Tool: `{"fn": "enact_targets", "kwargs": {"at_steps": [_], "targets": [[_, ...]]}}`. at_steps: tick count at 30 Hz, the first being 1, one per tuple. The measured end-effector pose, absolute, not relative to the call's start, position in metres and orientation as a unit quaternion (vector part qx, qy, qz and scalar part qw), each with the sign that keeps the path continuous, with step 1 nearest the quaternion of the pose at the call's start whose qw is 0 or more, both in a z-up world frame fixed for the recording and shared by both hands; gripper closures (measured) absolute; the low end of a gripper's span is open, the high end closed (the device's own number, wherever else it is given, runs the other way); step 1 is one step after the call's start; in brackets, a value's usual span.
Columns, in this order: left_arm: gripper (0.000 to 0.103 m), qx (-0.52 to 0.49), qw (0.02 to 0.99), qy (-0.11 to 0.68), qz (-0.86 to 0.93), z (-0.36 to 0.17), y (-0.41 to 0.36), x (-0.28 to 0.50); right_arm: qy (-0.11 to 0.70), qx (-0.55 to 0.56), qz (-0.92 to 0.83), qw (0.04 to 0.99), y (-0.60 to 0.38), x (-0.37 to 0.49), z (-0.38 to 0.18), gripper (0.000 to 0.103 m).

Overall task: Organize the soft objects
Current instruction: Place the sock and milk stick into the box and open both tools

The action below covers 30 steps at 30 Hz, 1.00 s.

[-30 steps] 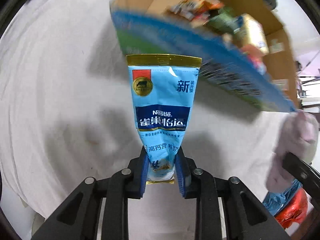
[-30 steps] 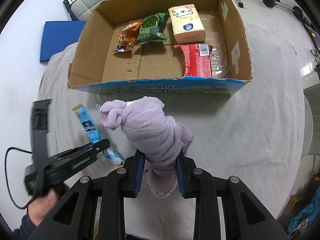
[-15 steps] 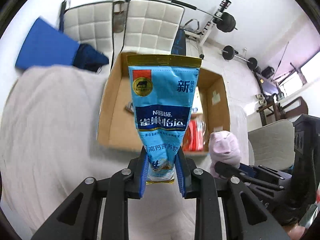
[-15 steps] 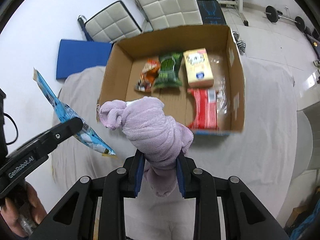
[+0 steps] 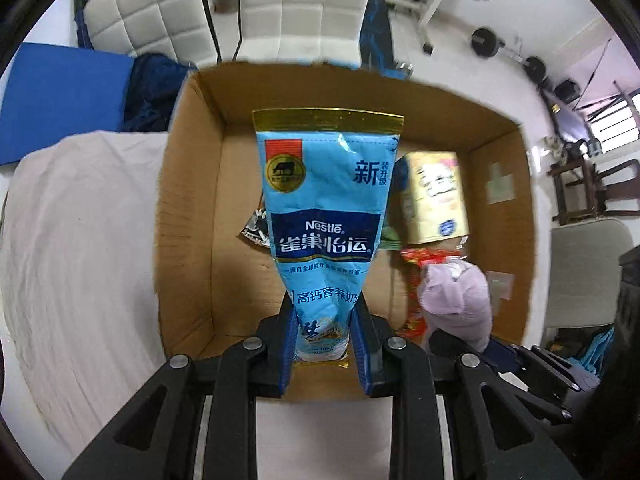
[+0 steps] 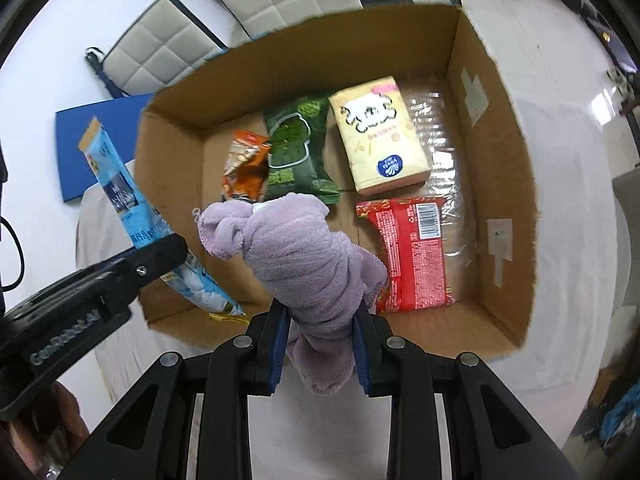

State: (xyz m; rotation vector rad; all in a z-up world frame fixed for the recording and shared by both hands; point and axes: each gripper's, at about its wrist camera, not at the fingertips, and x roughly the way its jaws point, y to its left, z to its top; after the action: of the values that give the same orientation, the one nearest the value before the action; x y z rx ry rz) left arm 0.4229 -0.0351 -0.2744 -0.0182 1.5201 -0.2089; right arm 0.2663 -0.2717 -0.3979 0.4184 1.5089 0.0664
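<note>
My left gripper [image 5: 323, 344] is shut on the bottom of a light blue Nestle milk powder pouch [image 5: 326, 216], held upright over the left half of an open cardboard box [image 5: 188, 240]. My right gripper [image 6: 320, 344] is shut on a rolled lilac towel [image 6: 296, 256], held above the near middle of the same box [image 6: 504, 208]. The pouch [image 6: 120, 196] and the left gripper show at the left of the right wrist view. The towel [image 5: 456, 300] shows at the right of the left wrist view.
Inside the box lie an orange snack bag [image 6: 244, 164], a green snack bag [image 6: 296, 152], a yellow tissue pack [image 6: 380, 136], a red packet [image 6: 412, 256] and clear plastic wrap. The box stands on a white cloth [image 5: 80, 240]. White chairs [image 5: 168, 12] and a blue mat [image 5: 60, 96] lie beyond.
Both grippers have risen and moved forward over the box, each still holding its item. The box now lies directly below them and looks larger.
</note>
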Motion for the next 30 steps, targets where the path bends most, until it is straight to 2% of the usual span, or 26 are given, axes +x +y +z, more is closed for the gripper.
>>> {"fn": "enact_targets", "kwargs": {"at_steps": [4,11,12,14,18,20,21,22,23,24,25,30], "targets": [[0.08,-0.01,0.693,0.716,-0.086,-0.309,-0.035,0.435,0.697,0.191,0.023,0.69,-0.27,0.278,-0.423,0.071],[0.077,0.003,0.663,0.745,-0.07,-0.342,-0.036,0.438,0.724,0.183,0.029,0.665,-0.262,0.29,-0.456,0.058],[0.077,0.002,0.664,0.744,-0.069,-0.342,-0.035,0.437,0.724,0.178,0.027,0.666,-0.262,0.29,-0.456,0.055],[0.075,0.006,0.671,0.738,-0.066,-0.34,-0.033,0.435,0.722,0.17,0.026,0.67,-0.263,0.291,-0.456,0.037],[0.068,0.001,0.686,0.725,-0.061,-0.331,-0.029,0.429,0.715,0.142,0.016,0.684,-0.265,0.291,-0.45,0.029],[0.054,-0.006,0.695,0.716,-0.058,-0.325,-0.026,0.425,0.713,0.131,0.01,0.689,-0.266,0.29,-0.448,0.013],[0.049,-0.006,0.7,0.712,-0.059,-0.322,-0.025,0.423,0.711,0.126,0.005,0.692,-0.267,0.29,-0.447,0.009],[0.035,-0.006,0.708,0.704,-0.059,-0.318,-0.025,0.42,0.709,0.122,-0.001,0.695,-0.269,0.289,-0.446,0.004],[0.028,-0.003,0.712,0.7,-0.057,-0.315,-0.024,0.417,0.706,0.117,-0.007,0.699,-0.27,0.288,-0.444,0.001],[0.015,0.0,0.715,0.696,-0.056,-0.313,-0.024,0.414,0.703,0.109,-0.012,0.703,-0.271,0.286,-0.443,0.0],[0.01,0.002,0.72,0.692,-0.057,-0.31,-0.024,0.411,0.701,0.104,-0.016,0.705,-0.271,0.285,-0.442,0.0],[0.008,0.003,0.732,0.679,-0.052,-0.303,-0.023,0.396,0.697,0.098,-0.031,0.71,-0.278,0.275,-0.441,0.0]]}}
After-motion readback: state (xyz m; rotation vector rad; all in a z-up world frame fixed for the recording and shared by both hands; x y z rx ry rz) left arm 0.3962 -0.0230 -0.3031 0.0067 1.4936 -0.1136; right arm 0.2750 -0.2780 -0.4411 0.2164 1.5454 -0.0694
